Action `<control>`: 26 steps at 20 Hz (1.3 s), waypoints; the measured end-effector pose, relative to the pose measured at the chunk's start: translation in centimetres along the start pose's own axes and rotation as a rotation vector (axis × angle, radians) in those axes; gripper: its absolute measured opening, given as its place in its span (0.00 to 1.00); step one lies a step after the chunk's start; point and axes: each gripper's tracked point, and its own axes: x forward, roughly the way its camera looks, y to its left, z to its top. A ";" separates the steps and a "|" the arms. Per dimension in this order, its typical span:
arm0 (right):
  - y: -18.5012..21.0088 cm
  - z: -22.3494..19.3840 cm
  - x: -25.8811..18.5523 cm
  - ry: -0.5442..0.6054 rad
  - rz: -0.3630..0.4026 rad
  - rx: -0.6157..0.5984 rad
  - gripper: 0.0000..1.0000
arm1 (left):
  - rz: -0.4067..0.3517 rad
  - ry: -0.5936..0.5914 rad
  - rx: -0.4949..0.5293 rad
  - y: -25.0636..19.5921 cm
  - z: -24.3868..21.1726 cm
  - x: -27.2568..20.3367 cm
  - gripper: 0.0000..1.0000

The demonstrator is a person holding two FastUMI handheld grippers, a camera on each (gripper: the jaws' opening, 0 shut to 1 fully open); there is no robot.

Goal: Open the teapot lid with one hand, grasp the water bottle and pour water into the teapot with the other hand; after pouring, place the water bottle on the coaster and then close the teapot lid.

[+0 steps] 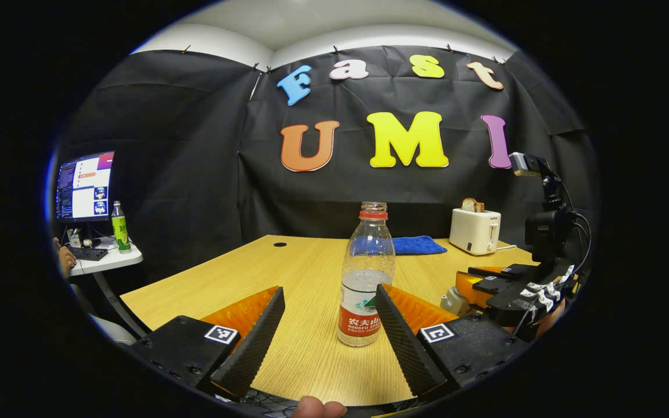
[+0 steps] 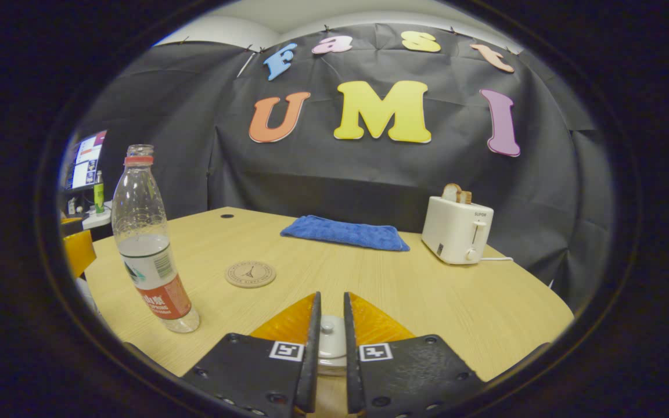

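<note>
A clear water bottle [image 1: 366, 278] with a red label, uncapped and about a third full, stands upright on the wooden table [image 1: 305, 348]. My left gripper [image 1: 328, 290] is open around it, the bottle close to the right-hand finger. In the right gripper view the bottle [image 2: 148, 249] stands at the left, and a round coaster [image 2: 250, 274] lies beyond it. My right gripper [image 2: 331, 297] is nearly closed on the knob of the white teapot lid [image 2: 328, 342]. From the left gripper view, the right gripper [image 1: 468, 284] hovers over the white teapot [image 1: 453, 302] at the right; most of the teapot is hidden.
A blue cloth [image 2: 346, 232] lies at the back of the table, and a white toaster [image 2: 456, 229] holding bread stands at the back right. Off the table's left stands a side desk with a monitor [image 1: 85, 186] and a green bottle [image 1: 119, 227].
</note>
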 end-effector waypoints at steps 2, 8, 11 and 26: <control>0.3 -0.1 0.1 0.005 0.019 0.006 0.16 | -0.006 -0.001 -0.002 -0.1 0.0 0.1 0.98; 0.4 0.1 0.0 0.008 0.049 0.002 0.00 | -0.079 0.044 -0.033 -1.5 -1.5 0.8 0.98; 0.4 0.5 0.1 0.010 0.063 -0.010 0.00 | -0.117 0.081 -0.062 -2.5 -2.6 1.3 0.98; -3.4 3.3 -5.0 -0.030 0.062 0.004 0.00 | -0.186 0.135 -0.056 -4.0 -5.5 5.7 0.98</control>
